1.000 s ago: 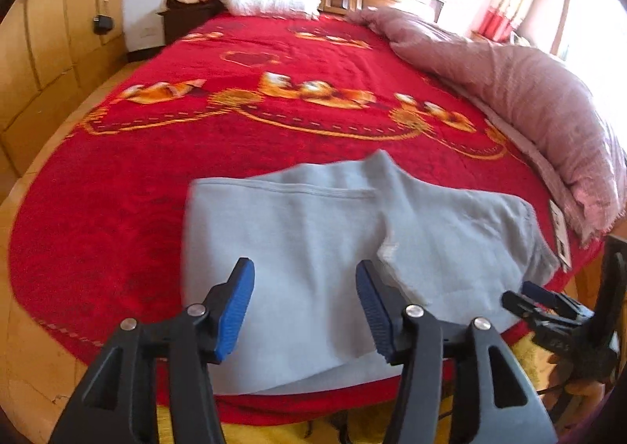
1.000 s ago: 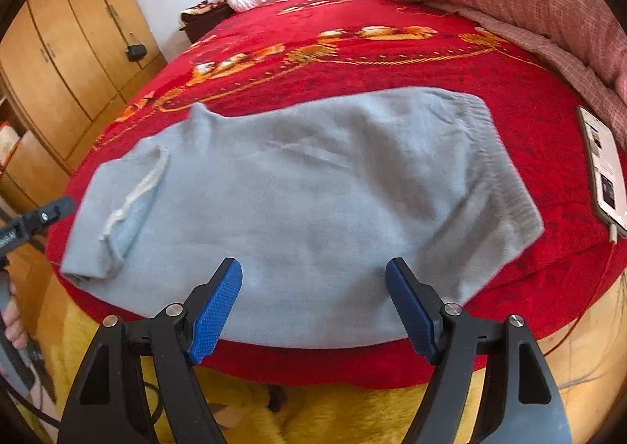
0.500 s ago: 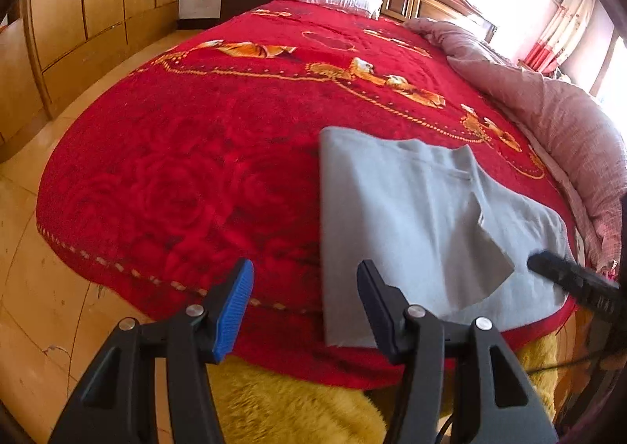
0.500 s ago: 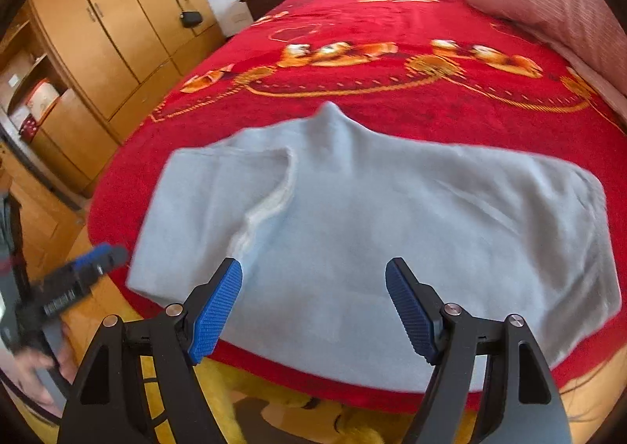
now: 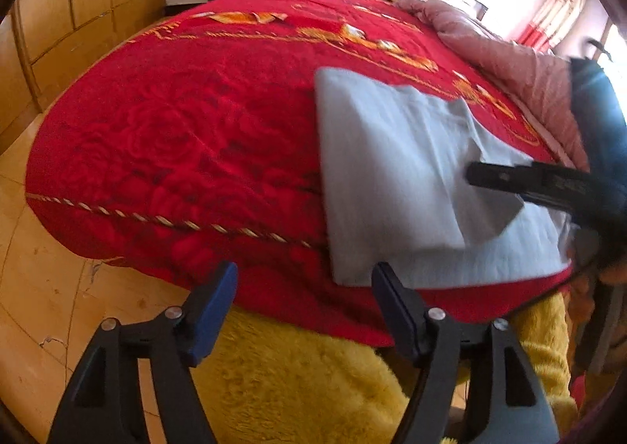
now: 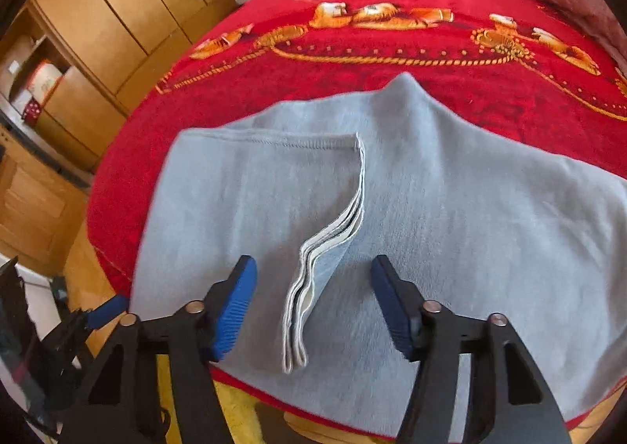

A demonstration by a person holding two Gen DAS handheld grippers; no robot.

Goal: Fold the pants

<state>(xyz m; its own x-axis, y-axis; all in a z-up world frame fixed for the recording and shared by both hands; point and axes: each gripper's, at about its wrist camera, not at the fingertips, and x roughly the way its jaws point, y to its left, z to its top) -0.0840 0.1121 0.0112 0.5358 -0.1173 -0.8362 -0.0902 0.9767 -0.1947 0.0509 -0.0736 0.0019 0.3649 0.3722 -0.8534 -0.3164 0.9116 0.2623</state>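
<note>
though hidden leftward, stacked hems (image 6: 313,287) rightward

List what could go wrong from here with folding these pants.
1. The grey pants lie at the bed's edge, their near side overhanging; a tug could slide them off.
2. The right gripper is closing above the stacked cuff ends; it may catch only some layers and skew the fold.
3. The left gripper, opening, sits left of the pants and may miss the corner.

Black grippers (image 6: 313,303) — ribbed blue pads (image 6: 231,320)
</note>
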